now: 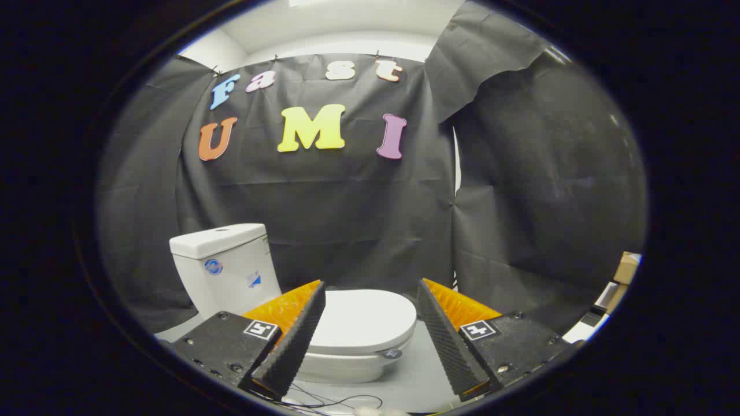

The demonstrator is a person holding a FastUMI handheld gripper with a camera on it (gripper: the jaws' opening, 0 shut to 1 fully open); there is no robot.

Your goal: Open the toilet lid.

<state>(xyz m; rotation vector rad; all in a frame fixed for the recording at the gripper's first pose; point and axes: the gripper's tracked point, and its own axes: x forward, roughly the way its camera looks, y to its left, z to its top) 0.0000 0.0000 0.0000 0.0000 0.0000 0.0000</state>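
Gripper [370,292]: fingers spread wide, holding nothing, clear of all objects. Toilet lid [367,320]: closed flat on the bowl, at 12 o'clock ahead, seen between the fingers. Tank [222,266]: at 10 o'clock, beyond the left finger [292,341], against the booth wall.

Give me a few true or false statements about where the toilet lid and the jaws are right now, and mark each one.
1. The toilet lid is closed flat. True.
2. The gripper has its jaws shut on the lid. False: the jaws stand open and apart, touching nothing.
3. The lid lies ahead of the jaws, seen through the gap between them. True.
4. The tank stands right of the lid. False: it stands left of it.
5. Thin wires lie on the floor before the bowl. True.
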